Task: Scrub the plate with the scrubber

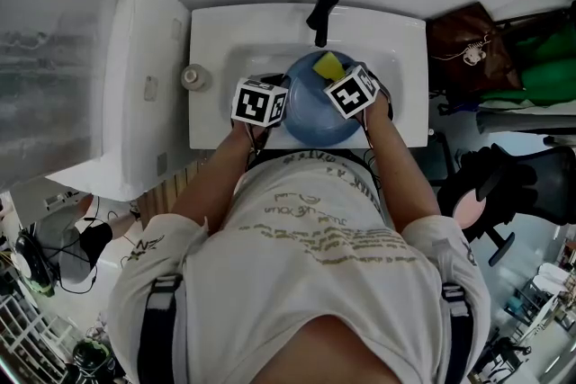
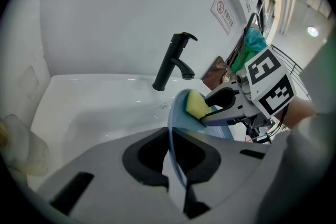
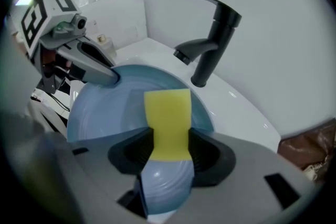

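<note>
- A person leans over a white sink (image 1: 216, 27) and has tongs in each hand.
- The left tongs (image 2: 177, 165) are pinched almost shut on the rim of the blue plate (image 1: 306, 117).
- The plate is held up over the bowl of the sink, and no other thing holds it.
- The right tongs (image 3: 167, 150) squeeze the yellow scrubber (image 3: 167, 110) between their two sides.
- The scrubber lies flat on the inside of the plate, at the part nearest the black tap (image 1: 321, 13).
- The tap stands at the back of the sink, just behind the plate.
- The two tongs are close to each other, one at each side of the plate.
- A small round pot (image 1: 193, 77) sits on the left rim of the sink, apart from the plate.
- A brown bag (image 1: 459, 45) is off to the right of the sink.
</note>
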